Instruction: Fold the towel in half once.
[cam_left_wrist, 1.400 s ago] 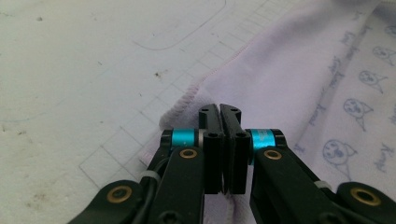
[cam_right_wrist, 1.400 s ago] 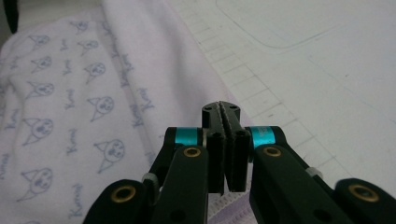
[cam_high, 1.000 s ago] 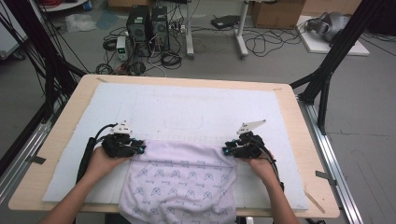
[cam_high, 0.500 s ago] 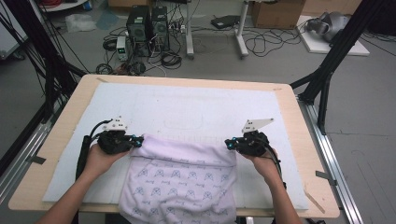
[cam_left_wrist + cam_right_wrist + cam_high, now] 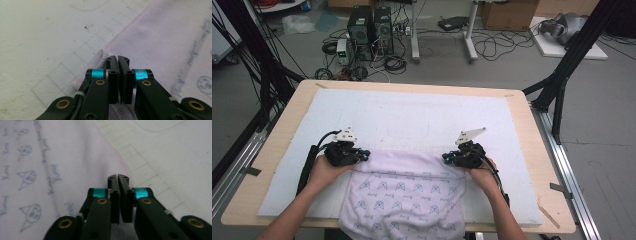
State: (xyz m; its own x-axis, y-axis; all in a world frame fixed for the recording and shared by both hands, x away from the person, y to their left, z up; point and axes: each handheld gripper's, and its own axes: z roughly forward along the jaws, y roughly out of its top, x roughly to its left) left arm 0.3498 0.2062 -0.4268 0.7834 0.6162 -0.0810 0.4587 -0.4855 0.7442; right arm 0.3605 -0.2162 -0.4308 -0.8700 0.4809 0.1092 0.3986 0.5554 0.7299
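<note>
A pale lilac cloth (image 5: 404, 195) printed with small blue cat faces lies on the white mat and hangs over the table's near edge. My left gripper (image 5: 364, 156) is at the cloth's far left corner and my right gripper (image 5: 446, 159) at its far right corner. In the left gripper view the gripper (image 5: 117, 58) has its jaws pressed together on the bunched hem of the cloth (image 5: 162, 42). The right gripper view shows that gripper (image 5: 118, 177) shut in the same way on the pink-stitched edge of the cloth (image 5: 70, 152).
A white gridded mat (image 5: 412, 112) covers most of the wooden table (image 5: 532, 125). Black frame posts stand at both sides. Computers, cables and boxes lie on the floor beyond the far edge.
Both hands spread slightly apart at the cloth's far corners, then came back inward a little, the right one more. The far edge of the cloth now lies straighter between them.
</note>
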